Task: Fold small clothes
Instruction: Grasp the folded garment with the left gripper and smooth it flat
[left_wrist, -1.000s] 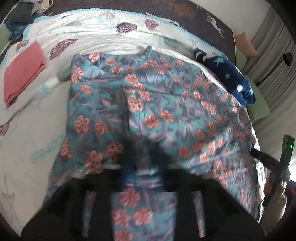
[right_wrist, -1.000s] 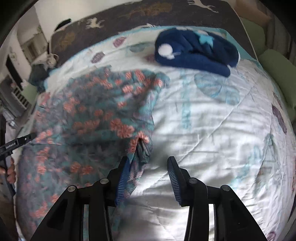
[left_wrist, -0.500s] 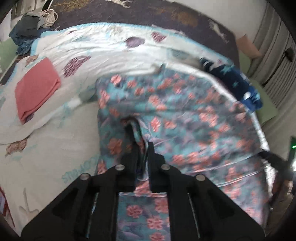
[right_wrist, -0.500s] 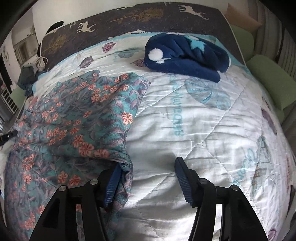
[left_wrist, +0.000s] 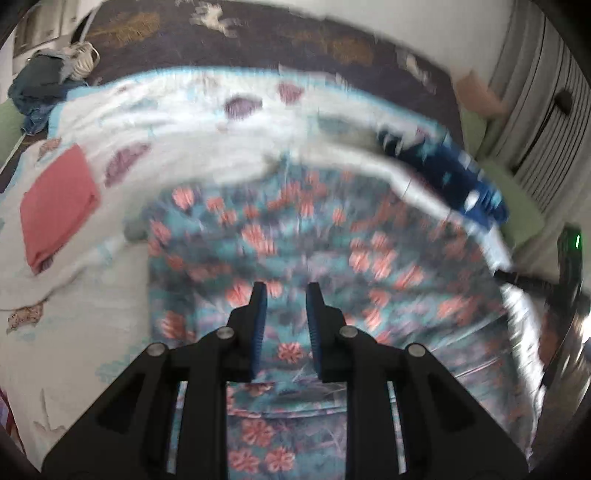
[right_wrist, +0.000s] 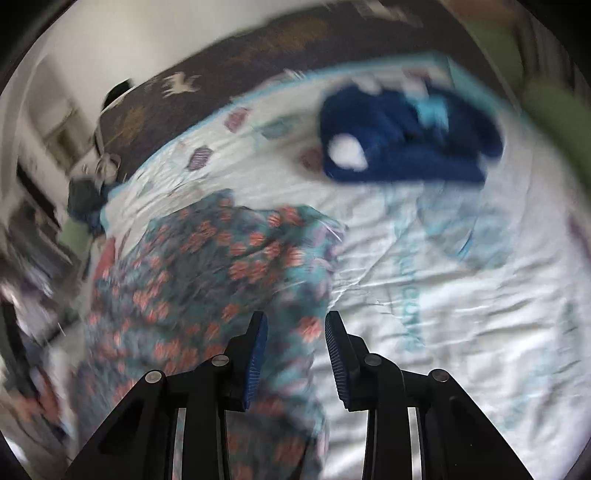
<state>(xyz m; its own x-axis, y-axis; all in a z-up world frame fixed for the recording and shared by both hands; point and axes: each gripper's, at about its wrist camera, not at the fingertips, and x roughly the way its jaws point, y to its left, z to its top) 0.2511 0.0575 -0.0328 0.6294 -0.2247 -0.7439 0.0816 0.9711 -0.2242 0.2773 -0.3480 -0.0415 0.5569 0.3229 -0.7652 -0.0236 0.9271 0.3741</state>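
The white quilt (right_wrist: 461, 295) lies bare to the right of the floral garment (right_wrist: 229, 280), with free room there. Farther back the dark blue clothing (right_wrist: 399, 140) blocks the way; a folded red cloth (left_wrist: 59, 206) lies on the left side.

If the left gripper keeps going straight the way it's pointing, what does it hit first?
Most likely the floral garment spread on the bed. The left gripper is open, with that cloth directly ahead between its fingers. The picture is blurred, so depth is uncertain.

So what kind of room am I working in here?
Most likely a bedroom: the floral garment lies on a bed's white quilt, with a dark deer-print headboard or cover behind.
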